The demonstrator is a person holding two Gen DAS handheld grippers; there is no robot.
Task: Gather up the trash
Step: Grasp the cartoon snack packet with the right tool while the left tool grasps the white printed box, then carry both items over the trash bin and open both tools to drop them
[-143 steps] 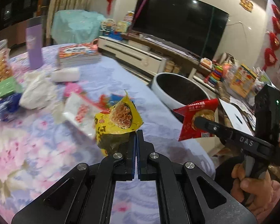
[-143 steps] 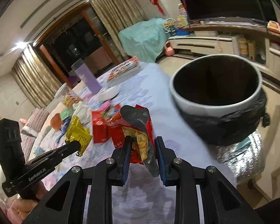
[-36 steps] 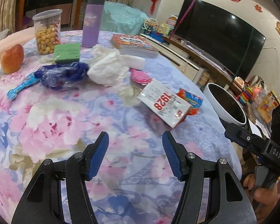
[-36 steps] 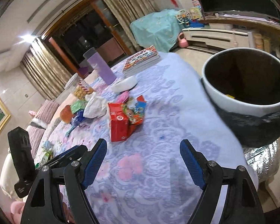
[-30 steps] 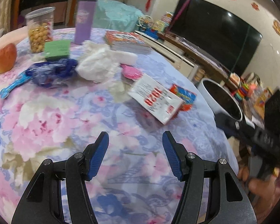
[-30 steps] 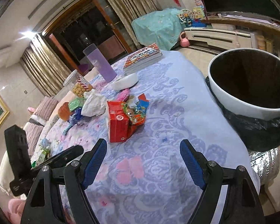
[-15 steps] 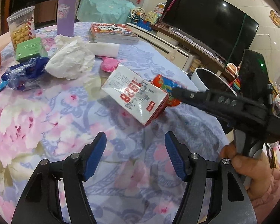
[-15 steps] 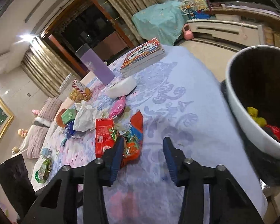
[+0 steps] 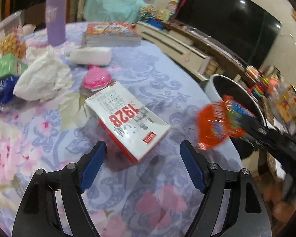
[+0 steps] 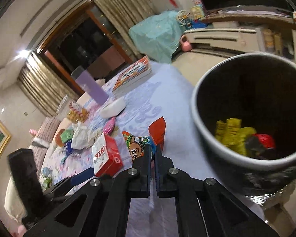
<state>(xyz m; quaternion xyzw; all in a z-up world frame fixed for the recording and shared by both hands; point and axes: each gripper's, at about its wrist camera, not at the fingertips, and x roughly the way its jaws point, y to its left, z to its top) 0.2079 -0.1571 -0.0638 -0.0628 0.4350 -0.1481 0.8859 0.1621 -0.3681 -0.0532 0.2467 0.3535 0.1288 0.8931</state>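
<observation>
My right gripper (image 10: 153,148) is shut on an orange and blue snack wrapper (image 10: 157,130), held up off the floral tablecloth beside the white-rimmed bin (image 10: 199,118). The bin holds yellow and red wrappers. In the left wrist view the same wrapper (image 9: 217,126) hangs blurred at the right, in front of the bin (image 9: 211,86). My left gripper (image 9: 143,150) is open and its jaws are still opening. A red and white carton (image 9: 128,122) lies on the table just ahead of it, its near corner between the fingertips, and the pads do not touch it.
Behind the carton lie a pink item (image 9: 96,77), a crumpled white bag (image 9: 43,77), a white roll (image 9: 90,56), a blue wrapper (image 9: 2,94) and a green box (image 9: 6,67). Further back stand a purple bottle (image 9: 55,17), stacked books (image 9: 110,33) and a snack jar (image 9: 11,39).
My right gripper shut on the orange and blue wrapper and lifted it off the table towards the bin. My left gripper moved closer to the carton and opened wider.
</observation>
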